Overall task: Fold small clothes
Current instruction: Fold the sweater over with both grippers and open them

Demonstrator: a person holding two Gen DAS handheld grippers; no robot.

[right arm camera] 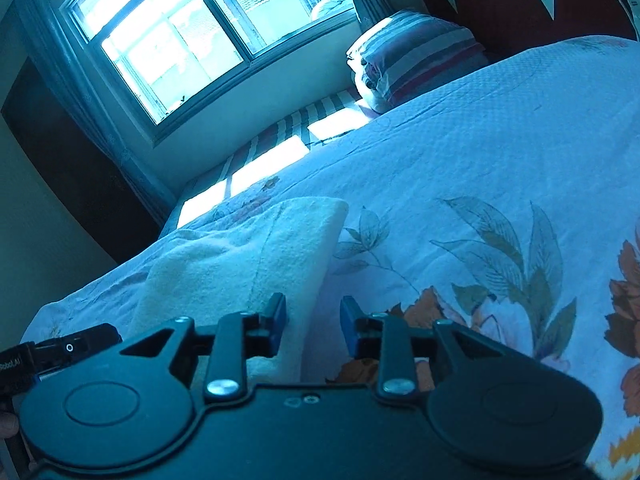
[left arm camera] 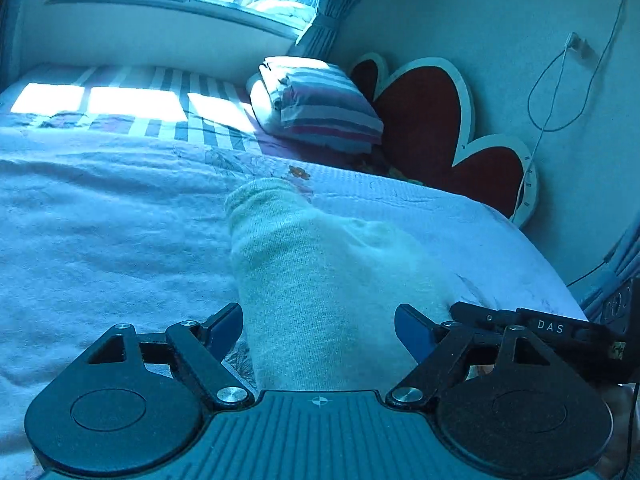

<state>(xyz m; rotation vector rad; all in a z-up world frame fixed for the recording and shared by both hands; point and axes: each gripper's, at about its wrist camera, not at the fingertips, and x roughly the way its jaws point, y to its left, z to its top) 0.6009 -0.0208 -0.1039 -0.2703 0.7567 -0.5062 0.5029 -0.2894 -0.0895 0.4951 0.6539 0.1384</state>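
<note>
A small cream knitted garment (left arm camera: pixel 316 272) lies folded on the floral bedspread (left arm camera: pixel 100 220). In the left wrist view it runs away from me between the open fingers of my left gripper (left arm camera: pixel 319 326), which straddles its near end without clamping it. In the right wrist view the same garment (right arm camera: pixel 244 264) lies to the left. My right gripper (right arm camera: pixel 313 322) is open at the garment's right edge, with its left finger (right arm camera: pixel 276 320) over the cloth and its right finger over the bedspread (right arm camera: pixel 480 160). Each gripper shows at the edge of the other's view.
A striped folded quilt or pillow (left arm camera: pixel 320 104) sits at the head of the bed, against a red flower-shaped headboard (left arm camera: pixel 432 120). A window (right arm camera: pixel 192 28) with curtains is behind. A cable (left arm camera: pixel 560 92) hangs on the right wall. The bed edge drops off at right.
</note>
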